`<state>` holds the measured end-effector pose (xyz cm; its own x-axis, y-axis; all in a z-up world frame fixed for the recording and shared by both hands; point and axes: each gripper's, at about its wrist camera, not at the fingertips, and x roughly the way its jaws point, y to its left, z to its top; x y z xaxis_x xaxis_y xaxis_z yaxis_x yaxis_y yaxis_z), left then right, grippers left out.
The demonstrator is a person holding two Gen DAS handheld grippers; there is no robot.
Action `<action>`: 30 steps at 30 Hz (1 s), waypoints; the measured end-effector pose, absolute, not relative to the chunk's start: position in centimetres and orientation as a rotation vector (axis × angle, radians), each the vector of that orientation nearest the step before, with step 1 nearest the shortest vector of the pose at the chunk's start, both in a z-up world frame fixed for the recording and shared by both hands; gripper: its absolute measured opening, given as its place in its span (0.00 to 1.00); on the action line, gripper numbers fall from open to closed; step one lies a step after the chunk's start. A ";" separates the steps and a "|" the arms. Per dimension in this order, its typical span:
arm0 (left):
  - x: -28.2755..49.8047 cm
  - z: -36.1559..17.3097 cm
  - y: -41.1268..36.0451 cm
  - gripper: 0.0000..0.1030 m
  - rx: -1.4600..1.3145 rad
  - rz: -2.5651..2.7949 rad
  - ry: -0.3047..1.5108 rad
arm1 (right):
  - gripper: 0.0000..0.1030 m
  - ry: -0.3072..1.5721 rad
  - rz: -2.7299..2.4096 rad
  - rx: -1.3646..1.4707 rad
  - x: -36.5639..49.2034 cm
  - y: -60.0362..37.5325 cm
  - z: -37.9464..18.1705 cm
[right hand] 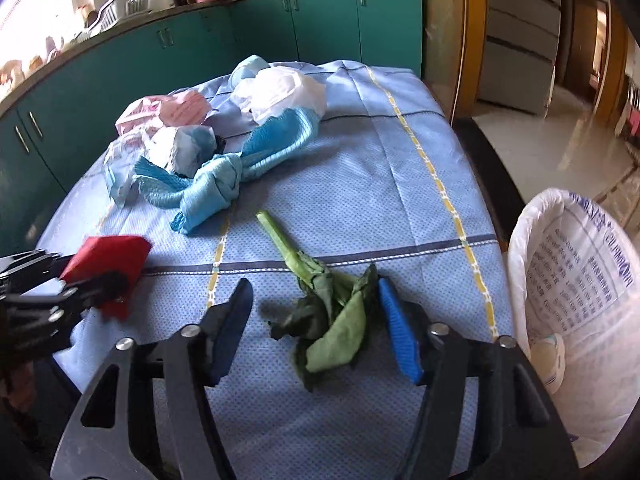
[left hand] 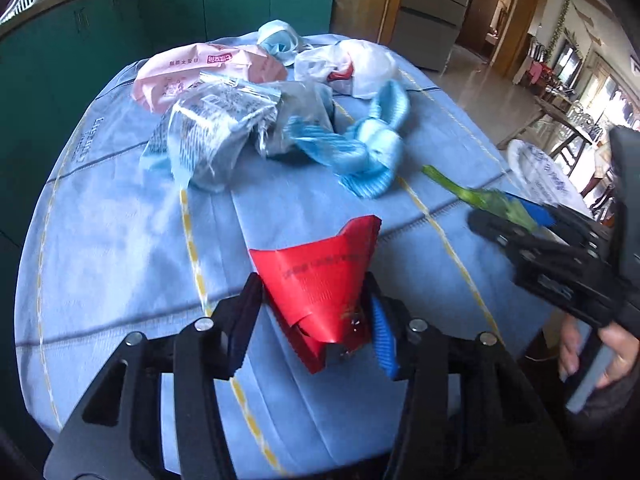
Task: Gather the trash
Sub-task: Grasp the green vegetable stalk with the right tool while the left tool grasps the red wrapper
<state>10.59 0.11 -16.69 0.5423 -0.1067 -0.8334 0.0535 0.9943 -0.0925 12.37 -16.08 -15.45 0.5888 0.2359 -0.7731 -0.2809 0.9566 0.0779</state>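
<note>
My left gripper (left hand: 314,294) is shut on a crumpled red paper wrapper (left hand: 320,276), with both pads against its sides just above the blue tablecloth (left hand: 120,240). The right wrist view shows that wrapper (right hand: 108,256) at the far left. My right gripper (right hand: 314,286) stands open around a wilted green leaf vegetable (right hand: 332,312) lying on the cloth. The leaf sits close to the right pad, with a gap to the left one. Its stalk (left hand: 448,184) shows in the left wrist view, pointing away from the right gripper. A white trash bag (right hand: 580,300) stands open at the table's right edge.
Further back lie a knotted blue cloth (left hand: 372,140), a clear plastic package (left hand: 216,128), a pink packet (left hand: 200,72), a white plastic bag (left hand: 352,64) and a blue mask (left hand: 276,38). Green cabinets (right hand: 320,20) run behind the table. A person's hand (left hand: 592,348) holds the right gripper.
</note>
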 end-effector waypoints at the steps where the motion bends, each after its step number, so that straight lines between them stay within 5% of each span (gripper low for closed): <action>1: 10.1 -16.5 0.1 0.55 -0.059 -0.102 0.989 | 0.49 0.894 0.300 -0.066 12.3 -15.8 -15.4; 5: 8.7 -15.7 0.0 0.64 -0.023 -0.093 0.951 | 0.30 0.915 0.341 -0.074 11.9 -14.9 -15.1; 10: 8.1 -15.1 0.8 0.73 0.008 -0.044 0.912 | 0.29 0.921 0.439 -0.090 10.0 -13.3 -14.1; 12: 8.1 -15.1 1.3 0.73 -0.002 -0.037 0.915 | 0.33 0.902 0.434 -0.109 9.5 -12.8 -13.9; 14: 8.1 -15.3 1.9 0.73 -0.022 -0.034 0.922 | 0.52 0.878 0.411 -0.135 9.4 -12.5 -13.8; 16: 8.1 -15.4 2.3 0.73 -0.034 -0.027 0.926 | 0.59 0.872 0.365 -0.147 9.9 -12.5 -14.0; 25: 7.3 -15.5 3.8 0.76 -0.058 0.014 0.928 | 0.60 0.905 0.349 -0.144 11.3 -11.7 -15.6; 30: 7.2 -15.8 3.7 0.76 -0.061 0.012 0.935 | 0.28 0.891 0.376 -0.140 10.8 -11.6 -15.2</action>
<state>7.18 3.68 -15.79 0.5943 -0.0157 -0.8041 -0.0372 0.9982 -0.0470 10.81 -11.59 -15.17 0.5683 0.2617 -0.7801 -0.3769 0.9256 0.0359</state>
